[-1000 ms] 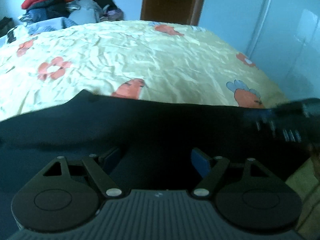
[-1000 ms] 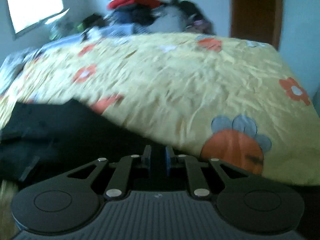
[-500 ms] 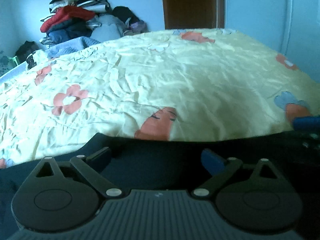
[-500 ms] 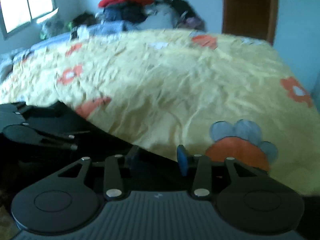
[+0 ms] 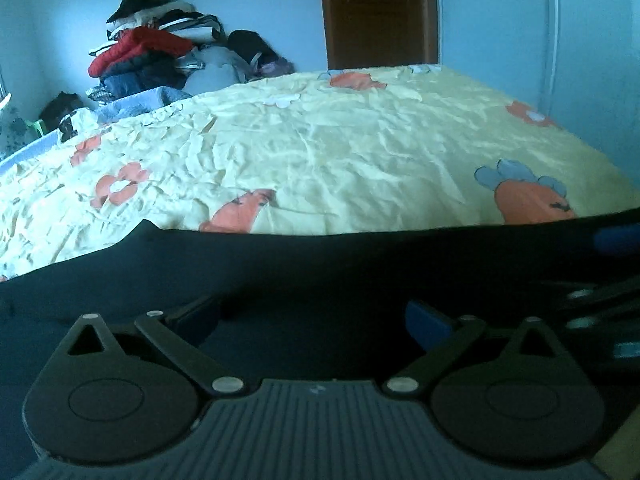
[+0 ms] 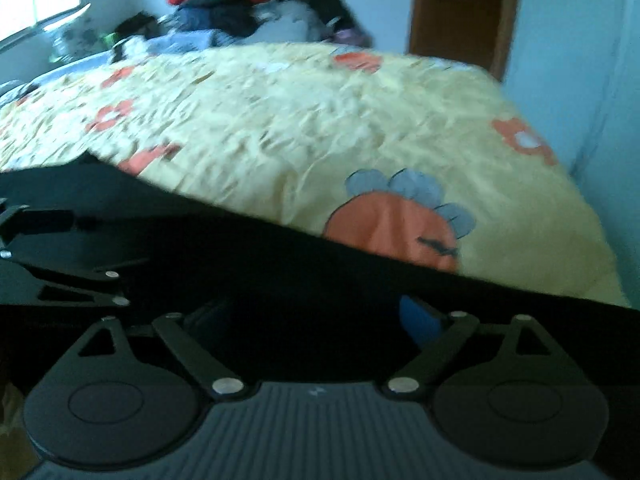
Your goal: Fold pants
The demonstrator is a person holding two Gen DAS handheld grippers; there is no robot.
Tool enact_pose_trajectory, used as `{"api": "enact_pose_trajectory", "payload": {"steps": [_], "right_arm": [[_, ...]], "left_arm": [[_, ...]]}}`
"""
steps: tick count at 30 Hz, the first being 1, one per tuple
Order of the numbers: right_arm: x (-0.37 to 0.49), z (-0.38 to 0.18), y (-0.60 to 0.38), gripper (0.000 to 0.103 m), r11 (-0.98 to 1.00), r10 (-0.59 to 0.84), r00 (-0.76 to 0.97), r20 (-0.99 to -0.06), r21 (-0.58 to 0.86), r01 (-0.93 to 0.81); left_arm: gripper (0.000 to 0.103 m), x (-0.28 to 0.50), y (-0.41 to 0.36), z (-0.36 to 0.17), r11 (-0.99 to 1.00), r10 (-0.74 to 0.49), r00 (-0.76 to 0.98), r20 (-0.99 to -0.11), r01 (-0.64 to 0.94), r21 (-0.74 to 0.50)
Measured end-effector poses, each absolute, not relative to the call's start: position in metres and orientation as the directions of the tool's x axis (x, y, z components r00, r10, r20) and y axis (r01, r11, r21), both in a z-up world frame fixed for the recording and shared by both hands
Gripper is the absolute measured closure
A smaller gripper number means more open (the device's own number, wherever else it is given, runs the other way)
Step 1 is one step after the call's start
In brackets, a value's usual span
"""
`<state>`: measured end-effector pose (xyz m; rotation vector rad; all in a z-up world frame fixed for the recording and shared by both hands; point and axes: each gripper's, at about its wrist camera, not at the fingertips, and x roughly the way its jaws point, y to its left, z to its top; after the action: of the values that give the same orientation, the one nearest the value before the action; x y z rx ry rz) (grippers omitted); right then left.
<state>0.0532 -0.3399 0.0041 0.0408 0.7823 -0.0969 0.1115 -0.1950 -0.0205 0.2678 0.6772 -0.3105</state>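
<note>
Both sets of tongs sit low at the near edge of the bed (image 5: 360, 152), and the pants (image 5: 304, 272) lie dark and flat right under and ahead of them, stretched sideways across the yellow sheet. Left tongs (image 5: 312, 316) gape wide, nothing between the fingers, cloth directly beneath. Right tongs (image 6: 308, 312) also spread wide and empty over the same dark cloth; that view is blurred, so the exact contact with the fabric is hard to read. Off to the right of the left tongs you can see the other tool's blue pad, so the two are close side by side on the garment.

The step looks like a fresh grab for the next fold. To do it well: drop each pair of tongs straight down so the lower finger slides under the near hem, not just into the top layer. Pinch all layers together, or the fold will split. Space the two grips well apart along the edge, so the cloth lifts as a straight line instead of sagging in the middle. Then carry it forward, away from the tongs, low over the sheet, and lay the edge down square on the far edge before letting go. Watch the wrinkled sheet: catch it too and it drags along.
</note>
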Motion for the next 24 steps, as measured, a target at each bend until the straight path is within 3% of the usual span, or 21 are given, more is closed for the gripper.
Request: {"api": "enact_pose_trajectory", "payload": {"steps": [3, 10, 16, 21, 24], "right_arm": [[0.037, 0.006, -0.348, 0.0, 0.992, -0.03, 0.702, -0.711, 0.065, 0.109], [0.034, 0.01, -0.342, 0.0, 0.984, -0.088, 0.649, -0.755, 0.034, 0.173], [0.026, 0.031, -0.301, 0.0, 0.983, -0.164, 0.676, -0.718, -0.179, 0.047], [0.031, 0.028, -0.29, 0.0, 0.983, -0.164, 0.68, -0.715, -0.174, 0.054], [0.031, 0.024, -0.29, 0.0, 0.989, -0.148, 0.687, -0.711, -0.122, 0.087]], "left_arm": [[0.0, 0.114, -0.195, -0.023, 0.928, -0.184, 0.745, -0.641, 0.346, 0.136], [0.001, 0.138, -0.179, -0.01, 0.94, -0.124, 0.76, -0.637, 0.295, 0.169], [0.002, 0.193, -0.123, 0.008, 0.982, -0.022, 0.757, -0.654, 0.14, 0.129], [0.006, 0.229, -0.093, 0.007, 0.947, 0.18, 0.778, -0.602, 0.027, 0.319], [0.006, 0.218, -0.086, 0.015, 0.938, 0.185, 0.798, -0.573, 0.03, 0.345]]}}
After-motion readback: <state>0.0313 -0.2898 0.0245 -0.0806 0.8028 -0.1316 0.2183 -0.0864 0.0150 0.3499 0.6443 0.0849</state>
